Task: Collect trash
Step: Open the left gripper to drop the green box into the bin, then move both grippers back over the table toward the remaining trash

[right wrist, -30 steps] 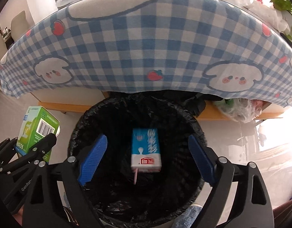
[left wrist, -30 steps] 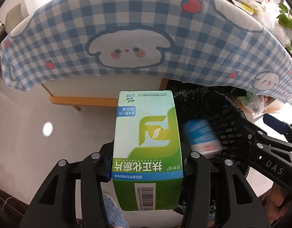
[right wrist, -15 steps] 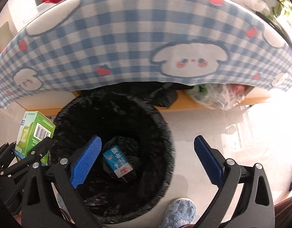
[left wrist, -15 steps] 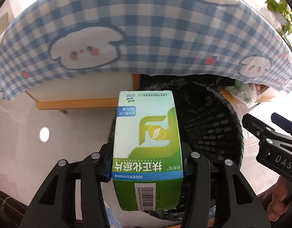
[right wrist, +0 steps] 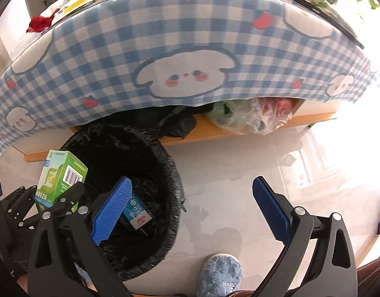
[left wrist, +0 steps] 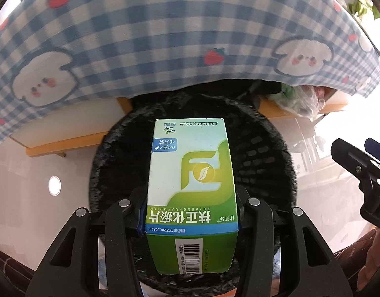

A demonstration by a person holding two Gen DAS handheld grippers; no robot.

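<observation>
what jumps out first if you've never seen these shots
A green and white medicine box, clamped in the left claw, fills the middle of the left wrist view, right over a black-lined trash bin. Behind hangs a blue checked tablecloth with cartoon puppies. The right claw is open and empty, beside the bin, where a blue milk carton lies.

Right hand-held gripper (right wrist: 192, 208): blue pads wide apart, empty. Black-lined trash bin (right wrist: 173, 188) holds blue milk carton (right wrist: 138, 214). Left hand-held gripper (right wrist: 57, 196) clamps green box (right wrist: 60, 177). Blue slipper (right wrist: 220, 276) on floor (right wrist: 227, 163).
</observation>
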